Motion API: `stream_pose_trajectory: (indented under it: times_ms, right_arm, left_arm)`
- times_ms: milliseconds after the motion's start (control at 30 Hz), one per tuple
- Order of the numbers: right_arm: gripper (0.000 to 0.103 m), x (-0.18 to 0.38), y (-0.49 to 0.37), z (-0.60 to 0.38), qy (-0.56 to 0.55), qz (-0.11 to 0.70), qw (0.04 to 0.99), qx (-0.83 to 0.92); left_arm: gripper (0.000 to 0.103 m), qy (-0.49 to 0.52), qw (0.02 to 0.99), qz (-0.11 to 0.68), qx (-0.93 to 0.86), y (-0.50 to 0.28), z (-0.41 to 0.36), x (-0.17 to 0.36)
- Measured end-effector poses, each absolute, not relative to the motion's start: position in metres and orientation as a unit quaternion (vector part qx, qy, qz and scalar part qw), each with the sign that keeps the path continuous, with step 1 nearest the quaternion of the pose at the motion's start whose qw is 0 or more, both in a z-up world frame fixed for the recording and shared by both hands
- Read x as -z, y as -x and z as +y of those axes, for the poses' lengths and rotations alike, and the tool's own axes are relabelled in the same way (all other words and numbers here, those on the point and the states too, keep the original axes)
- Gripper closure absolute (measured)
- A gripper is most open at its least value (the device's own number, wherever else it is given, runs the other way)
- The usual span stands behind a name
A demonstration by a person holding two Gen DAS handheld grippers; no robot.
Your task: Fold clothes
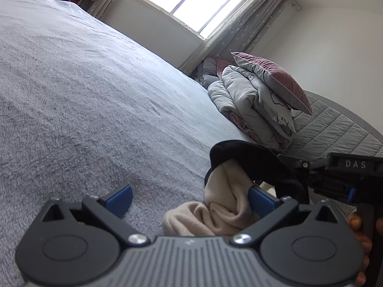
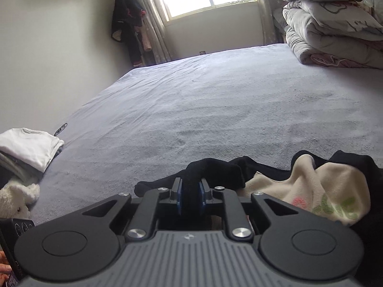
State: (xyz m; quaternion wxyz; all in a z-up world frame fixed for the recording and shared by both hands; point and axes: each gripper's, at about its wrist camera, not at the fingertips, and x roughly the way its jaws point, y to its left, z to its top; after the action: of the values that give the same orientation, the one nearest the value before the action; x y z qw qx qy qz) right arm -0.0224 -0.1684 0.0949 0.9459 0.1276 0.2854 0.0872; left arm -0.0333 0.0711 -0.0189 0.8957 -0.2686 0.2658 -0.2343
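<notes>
A black garment with a cream fleece lining [image 2: 311, 189] lies crumpled at the near edge of the grey bed [image 2: 215, 110]. My right gripper [image 2: 190, 197] is shut on a black fold of it [image 2: 210, 169]. In the left wrist view the same garment [image 1: 229, 198] hangs bunched, black outside [image 1: 253, 160] and cream inside. My left gripper [image 1: 190, 198] is open, and the cream fabric lies between its blue pads [image 1: 119, 199], against the right one. The right gripper's body [image 1: 344, 174] shows at the right of that view.
A stack of folded white and grey clothes [image 2: 26, 148] sits at the bed's left edge, with a white plush toy [image 2: 16, 196] below it. Folded quilts and a maroon pillow [image 2: 330, 21] are piled at the headboard end. Clothes hang by the curtain [image 2: 129, 24].
</notes>
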Motion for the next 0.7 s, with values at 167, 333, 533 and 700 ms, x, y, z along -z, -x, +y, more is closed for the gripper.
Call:
stream_pose_trajectory:
  times_ms: [167,333,533,700]
  right_arm:
    - [0.086,-0.096,0.025,-0.167,-0.127,0.281,0.947,-0.094]
    - [0.086,-0.093,0.027,-0.166,-0.131,0.282,0.945,-0.099]
    - [0.086,-0.088,0.028,-0.171,-0.141,0.284,0.943,-0.101]
    - [0.086,-0.090,0.027,-0.181,-0.141,0.286,0.941,-0.114]
  left_arm:
    - [0.000,0.269,0.896,0.266,0.234,0.033,0.071,0.019]
    - [0.000,0.269,0.896,0.266,0.234,0.033,0.071,0.019]
    - [0.000,0.269,0.896,0.266,0.234,0.034,0.071,0.019]
    - [0.000,0.269,0.896,0.266,0.234,0.034,0.071,0.019]
